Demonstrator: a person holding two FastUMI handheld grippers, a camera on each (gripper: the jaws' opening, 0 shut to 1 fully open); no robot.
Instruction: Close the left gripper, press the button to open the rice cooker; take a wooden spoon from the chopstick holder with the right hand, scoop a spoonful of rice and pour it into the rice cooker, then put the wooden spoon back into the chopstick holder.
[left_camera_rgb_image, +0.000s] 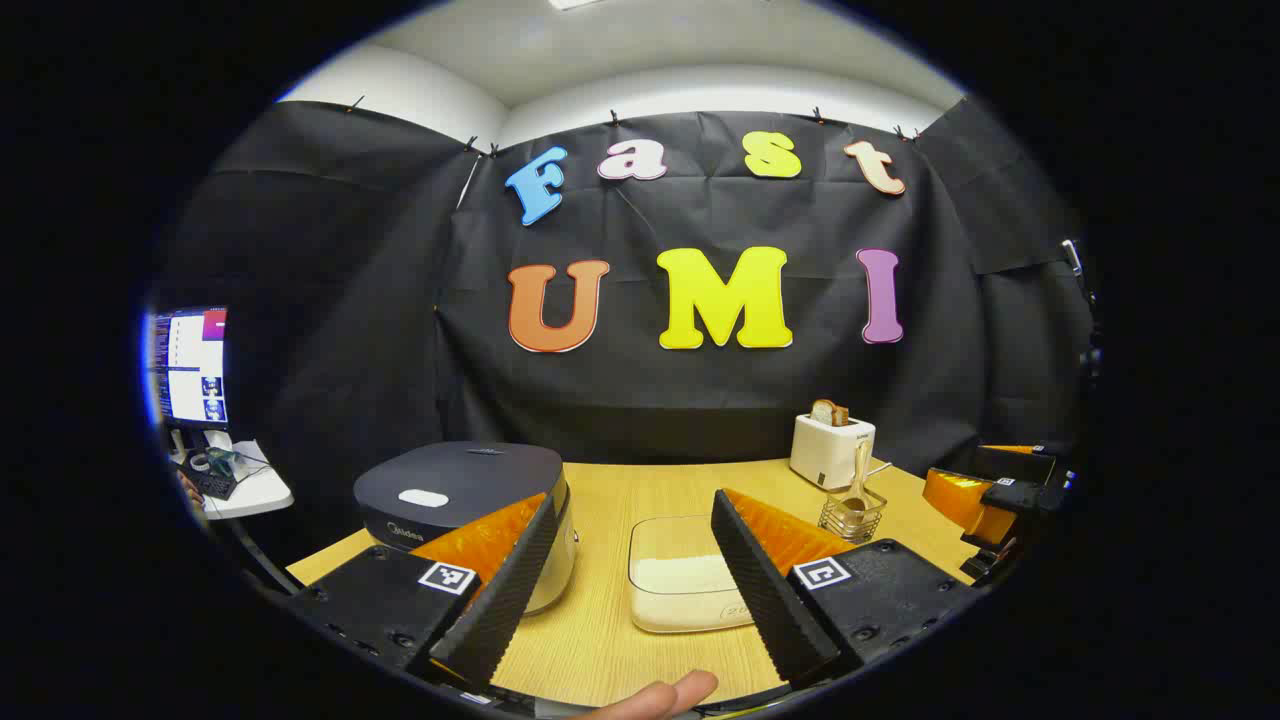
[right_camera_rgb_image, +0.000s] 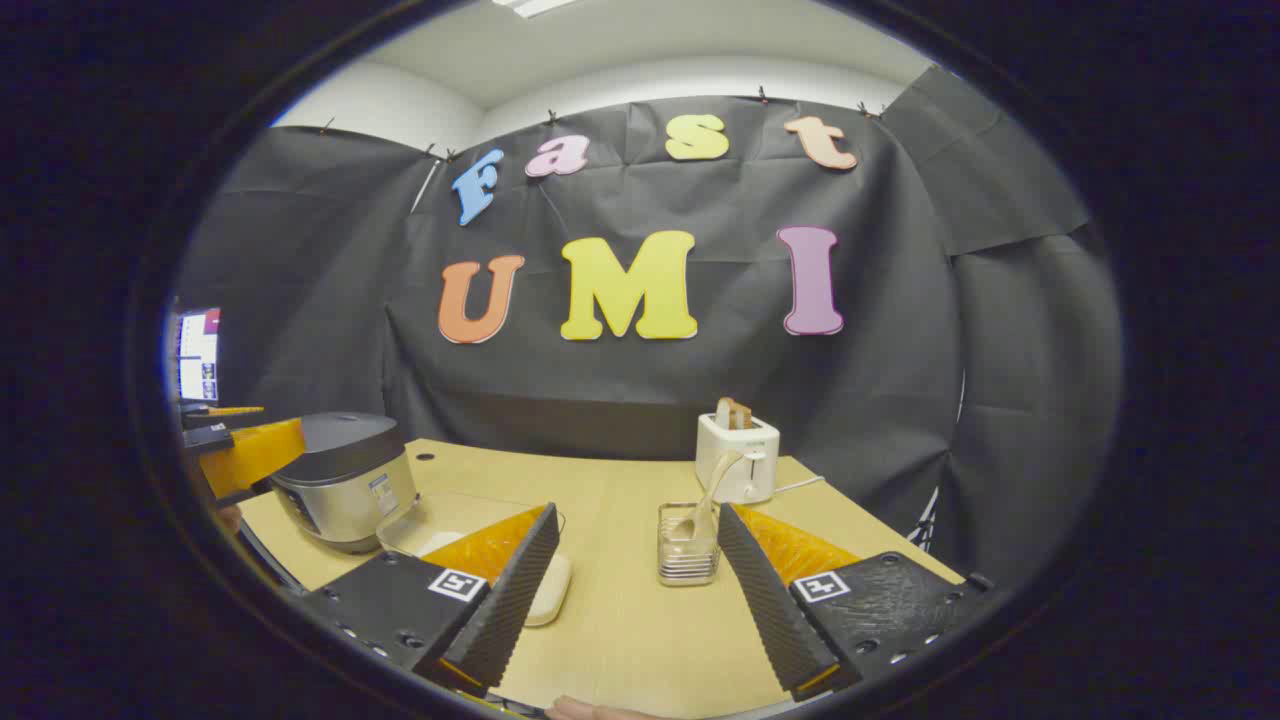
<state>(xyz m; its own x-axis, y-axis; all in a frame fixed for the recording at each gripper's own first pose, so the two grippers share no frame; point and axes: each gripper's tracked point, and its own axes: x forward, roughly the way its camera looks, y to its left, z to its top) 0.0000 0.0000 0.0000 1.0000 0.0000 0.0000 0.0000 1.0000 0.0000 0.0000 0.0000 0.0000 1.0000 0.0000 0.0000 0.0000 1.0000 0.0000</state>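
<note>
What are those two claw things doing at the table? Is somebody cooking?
Someone is getting ready to cook rice, but nothing has been touched yet. A person holds one claw in each hand: the left gripper and the right gripper are both open and hold nothing above the wooden table. The rice cooker has its lid shut. The wooden spoon stands in the chopstick holder, and the rice sits in a clear container. A toaster with bread stands behind.

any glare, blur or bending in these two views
Left gripper view: sharp in the middle, the table edge and wall curve with the fisheye, and the monitor at the rim is bright and smeared. Right gripper view: even soft light, a mild sheen on the rice cooker, and the toaster is crisp.
</note>
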